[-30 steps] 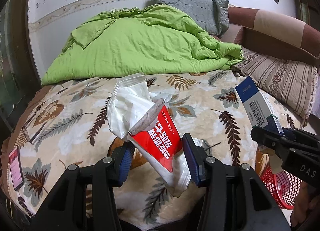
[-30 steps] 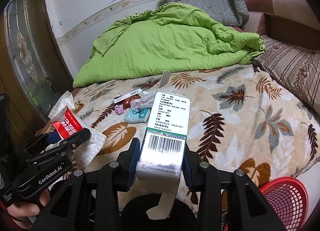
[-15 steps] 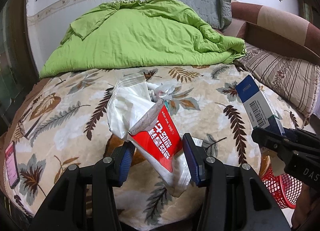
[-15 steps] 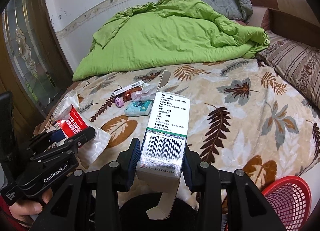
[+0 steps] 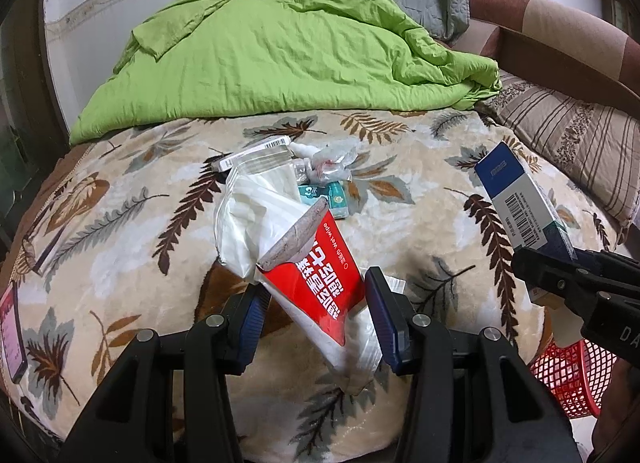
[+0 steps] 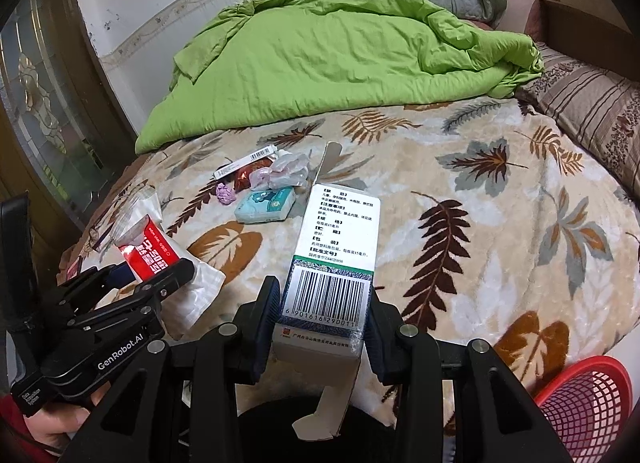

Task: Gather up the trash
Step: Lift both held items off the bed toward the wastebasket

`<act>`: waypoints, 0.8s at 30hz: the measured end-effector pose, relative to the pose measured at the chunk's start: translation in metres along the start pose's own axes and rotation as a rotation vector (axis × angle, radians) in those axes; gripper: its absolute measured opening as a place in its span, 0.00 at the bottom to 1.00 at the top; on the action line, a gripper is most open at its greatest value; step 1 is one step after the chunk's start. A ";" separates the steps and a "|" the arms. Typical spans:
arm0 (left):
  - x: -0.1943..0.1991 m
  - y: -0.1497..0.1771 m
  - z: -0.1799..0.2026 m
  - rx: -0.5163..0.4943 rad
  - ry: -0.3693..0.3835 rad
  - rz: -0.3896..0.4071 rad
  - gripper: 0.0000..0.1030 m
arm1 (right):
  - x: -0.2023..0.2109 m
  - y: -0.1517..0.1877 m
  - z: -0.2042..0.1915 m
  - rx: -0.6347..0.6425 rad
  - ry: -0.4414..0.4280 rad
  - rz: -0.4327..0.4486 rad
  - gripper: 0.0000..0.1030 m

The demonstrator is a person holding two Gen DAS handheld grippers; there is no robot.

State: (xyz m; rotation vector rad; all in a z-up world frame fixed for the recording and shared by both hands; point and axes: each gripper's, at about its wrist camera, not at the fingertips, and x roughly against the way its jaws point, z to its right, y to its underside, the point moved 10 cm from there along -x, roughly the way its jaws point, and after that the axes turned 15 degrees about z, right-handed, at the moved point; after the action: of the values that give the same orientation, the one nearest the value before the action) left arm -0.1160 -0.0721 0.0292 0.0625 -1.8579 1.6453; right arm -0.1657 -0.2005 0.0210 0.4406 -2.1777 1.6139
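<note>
Both claws are carrying trash over the bed (image 6: 500,223): the left claw (image 5: 312,315) is gripping a wet-wipe packet (image 5: 316,283), the right claw (image 6: 322,323) a carton (image 6: 336,255); the red basket (image 6: 592,407) at five o'clock is waiting, while a litter pile (image 6: 264,187) at eleven o'clock is remaining.

Left claw (image 5: 312,311) and right claw (image 6: 322,321) clamped, tilted downward

A red wet-wipe packet (image 5: 316,283) with white lettering, bundled with a crumpled clear plastic bag (image 5: 256,219), stands tilted at lower centre of the left view. A white carton (image 6: 334,259), barcode end nearest, flap open, rises upright at lower centre of the right view. Small litter (image 6: 260,187) lies clustered on the bed, centre-left: wrappers, a teal tissue pack, a slim box.
</note>
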 end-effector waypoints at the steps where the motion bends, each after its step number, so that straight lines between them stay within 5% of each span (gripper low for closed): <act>1: -0.001 0.001 0.000 0.000 0.001 -0.002 0.46 | -0.002 0.000 0.000 0.000 0.002 -0.003 0.41; 14: -0.005 -0.001 0.002 -0.002 0.024 0.005 0.46 | -0.003 -0.002 0.002 -0.009 0.008 -0.001 0.41; 24: 0.019 -0.019 0.081 -0.091 0.258 0.042 0.46 | 0.070 -0.002 0.080 -0.109 0.127 0.046 0.41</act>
State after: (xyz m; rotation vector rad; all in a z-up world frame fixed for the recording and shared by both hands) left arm -0.1576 -0.1418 0.0550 -0.2190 -1.7418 1.5153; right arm -0.2358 -0.2793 0.0354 0.2506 -2.1812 1.4948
